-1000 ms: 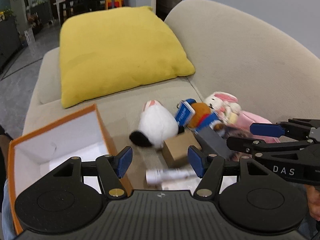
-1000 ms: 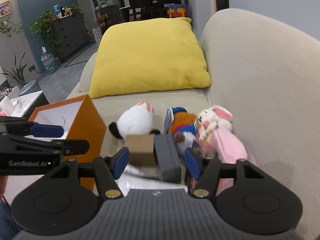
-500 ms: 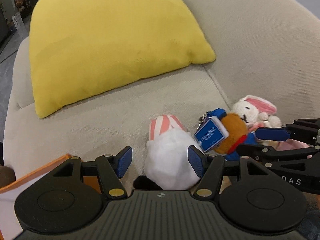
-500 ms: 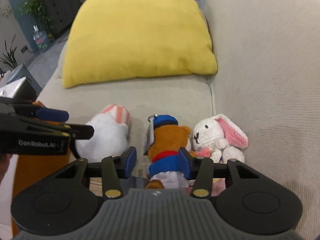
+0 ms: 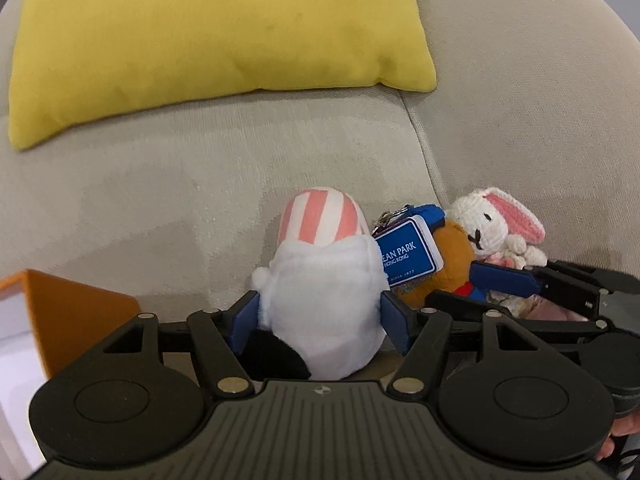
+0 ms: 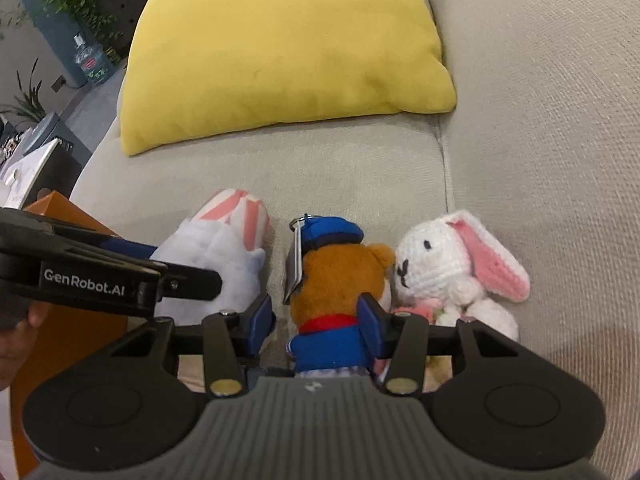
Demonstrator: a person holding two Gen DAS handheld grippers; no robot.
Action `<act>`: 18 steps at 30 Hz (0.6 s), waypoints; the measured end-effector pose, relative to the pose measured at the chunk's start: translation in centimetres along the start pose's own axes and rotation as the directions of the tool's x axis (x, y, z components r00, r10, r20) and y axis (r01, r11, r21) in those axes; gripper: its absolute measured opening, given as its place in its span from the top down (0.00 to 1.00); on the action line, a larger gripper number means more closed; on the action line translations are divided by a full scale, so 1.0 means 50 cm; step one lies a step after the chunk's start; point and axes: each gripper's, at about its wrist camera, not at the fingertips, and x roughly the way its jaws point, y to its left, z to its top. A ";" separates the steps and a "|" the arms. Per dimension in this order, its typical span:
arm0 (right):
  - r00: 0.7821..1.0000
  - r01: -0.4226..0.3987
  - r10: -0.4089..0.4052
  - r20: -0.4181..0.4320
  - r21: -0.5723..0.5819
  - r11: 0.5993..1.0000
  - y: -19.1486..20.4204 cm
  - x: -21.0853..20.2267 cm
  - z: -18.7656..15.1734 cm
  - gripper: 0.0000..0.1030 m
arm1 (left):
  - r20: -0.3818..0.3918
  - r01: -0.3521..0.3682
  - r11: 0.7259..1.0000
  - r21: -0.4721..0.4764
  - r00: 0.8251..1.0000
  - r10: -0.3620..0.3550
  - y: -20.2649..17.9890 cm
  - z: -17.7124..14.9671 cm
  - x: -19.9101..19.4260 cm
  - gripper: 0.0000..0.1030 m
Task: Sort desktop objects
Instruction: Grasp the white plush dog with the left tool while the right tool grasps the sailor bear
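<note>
Plush [image 5: 320, 300] lengthwise, striped end forward.

A yellow cushion [image 6: 280, 48] lies on a beige sofa [image 6: 540, 120]. The white plush [image 5: 320, 300] has pink-and-white stripes; the brown bear [image 6: 340, 276] wears blue; the orange box [image 5: 72, 320] is white inside.

The left tool [image 5: 320, 320] hides the white plush's [image 5: 324, 300] lower body; the orange box [image 5: 60, 320] is cut off at the left picture edge.

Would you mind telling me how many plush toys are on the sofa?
3: white plush leftmost, bear in the middle, crocheted rabbit rightmost beside the backrest. Others may be hidden below the frame.
</note>
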 end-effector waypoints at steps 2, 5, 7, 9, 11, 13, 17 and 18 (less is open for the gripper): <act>1.000 -0.016 0.016 0.001 0.016 1.000 -0.007 -0.002 0.001 0.51 | -0.002 0.008 1.000 -0.015 1.000 -0.008 -0.002 0.003 0.005 0.27; 1.000 -0.027 0.027 -0.002 0.012 1.000 -0.007 -0.009 0.003 0.51 | -0.006 0.011 1.000 -0.019 1.000 -0.011 -0.014 0.002 0.014 0.28; 0.999 -0.038 0.038 -0.005 0.017 0.999 -0.011 -0.018 0.004 0.52 | -0.002 0.004 1.000 -0.013 1.000 -0.004 -0.021 0.001 0.018 0.28; 0.999 -0.053 0.053 -0.008 0.035 0.998 -0.018 -0.026 0.005 0.52 | 0.004 -0.001 1.000 -0.018 1.000 0.001 -0.020 0.002 0.019 0.30; 0.998 -0.063 0.063 -0.015 0.043 0.997 -0.023 -0.029 0.005 0.54 | 0.006 0.004 0.999 -0.031 1.000 -0.004 -0.016 0.003 0.019 0.31; 0.997 -0.066 0.067 -0.021 0.047 0.997 -0.025 -0.032 0.003 0.54 | 0.013 0.013 0.999 -0.044 1.000 -0.013 -0.011 0.003 0.015 0.33; 0.997 -0.062 0.063 -0.040 0.037 0.997 -0.018 -0.035 0.005 0.53 | 0.044 0.004 1.000 -0.019 0.999 -0.003 -0.010 -0.003 -0.004 0.35; 0.997 -0.064 0.065 -0.047 0.036 0.997 -0.017 -0.033 0.005 0.52 | 0.055 -0.011 1.000 0.000 0.998 0.011 -0.014 -0.005 -0.009 0.35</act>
